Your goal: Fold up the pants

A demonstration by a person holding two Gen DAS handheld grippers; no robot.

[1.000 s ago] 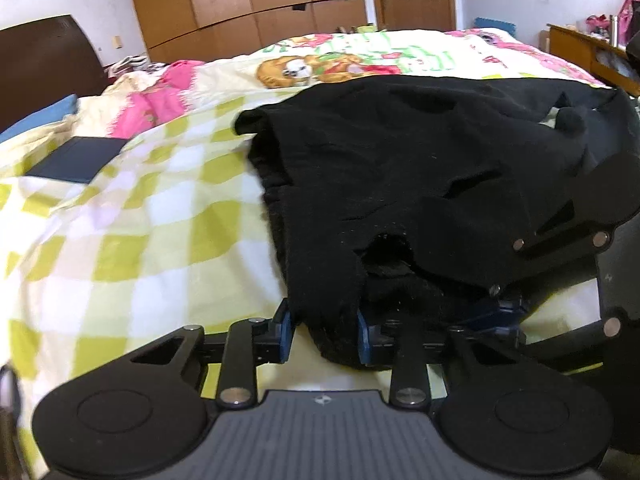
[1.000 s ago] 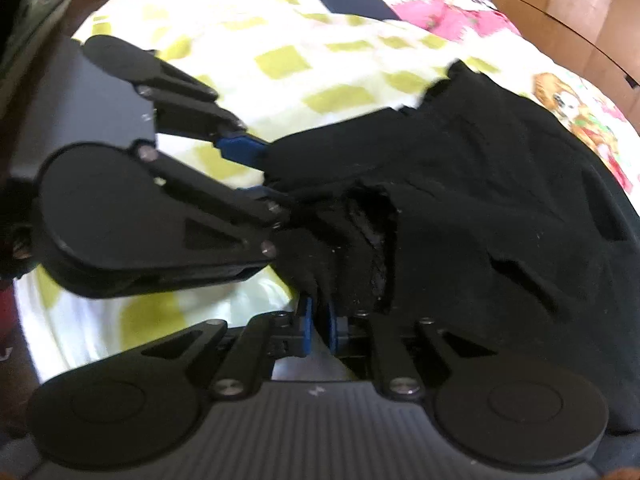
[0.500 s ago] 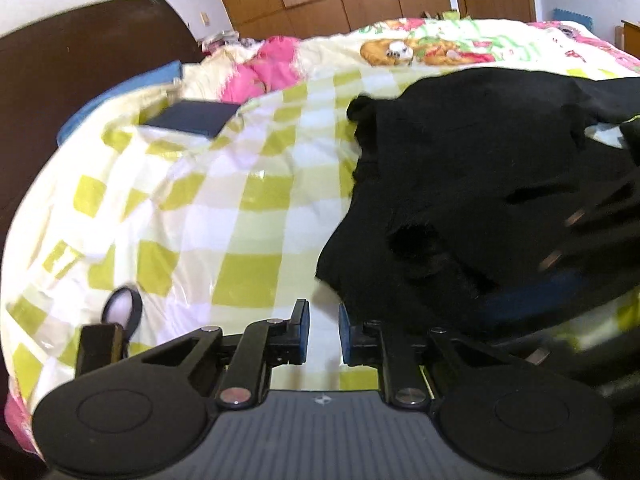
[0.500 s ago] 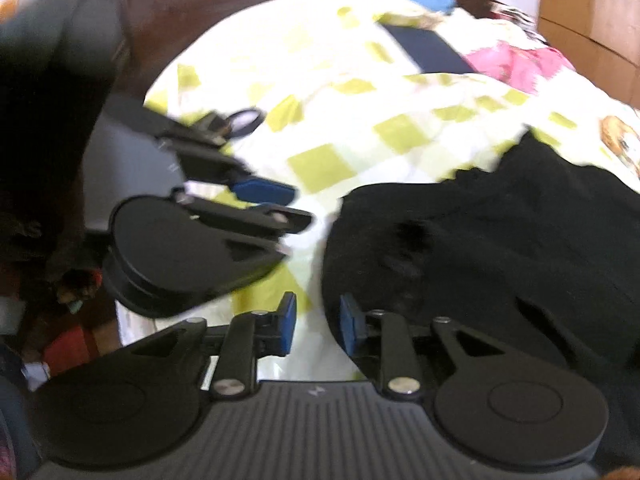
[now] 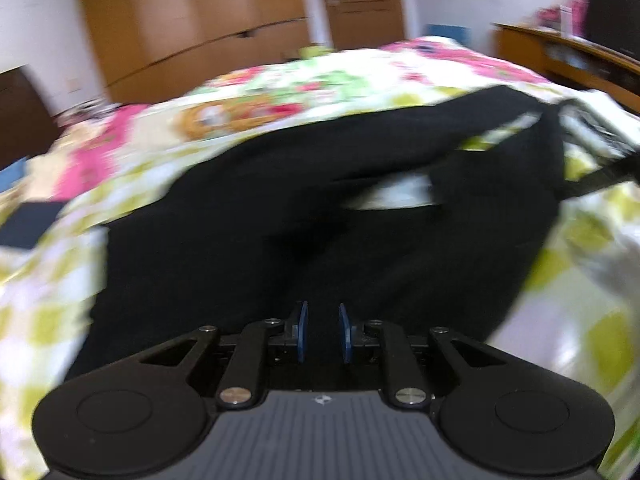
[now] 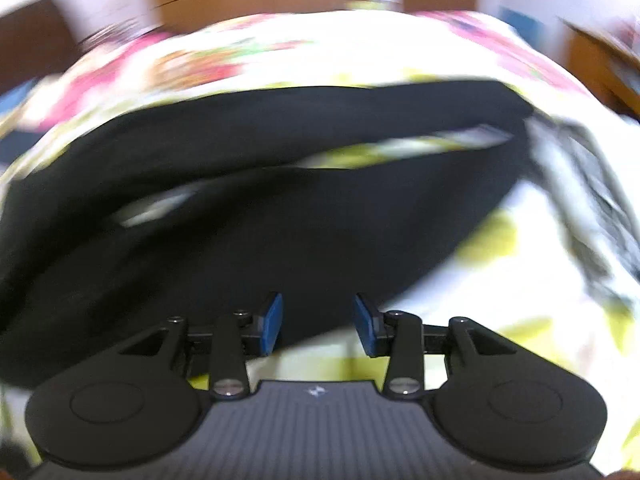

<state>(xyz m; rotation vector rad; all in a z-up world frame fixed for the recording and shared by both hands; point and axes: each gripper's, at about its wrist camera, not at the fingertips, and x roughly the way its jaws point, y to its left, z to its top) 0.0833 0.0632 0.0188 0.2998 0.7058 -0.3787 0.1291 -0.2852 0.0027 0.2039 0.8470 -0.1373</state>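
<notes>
The black pants (image 5: 304,208) lie spread on the bed, two legs stretching away to the right with a strip of bedcover showing between them. They also fill the middle of the right wrist view (image 6: 280,216). My left gripper (image 5: 322,330) hovers over the near part of the pants, its blue pads a small gap apart and nothing between them. My right gripper (image 6: 318,322) is open and empty at the near edge of the pants. Both views are blurred by motion.
The bed has a yellow-green checked cover (image 5: 560,320) with cartoon prints farther back (image 5: 240,116). A dark flat object (image 5: 24,224) lies at the left. Wooden wardrobes (image 5: 192,24) and a door stand behind. A wooden desk (image 5: 568,56) is at the right.
Both grippers have let go of the pants' end and swung right, now facing along the pants. The right gripper has opened wider.
</notes>
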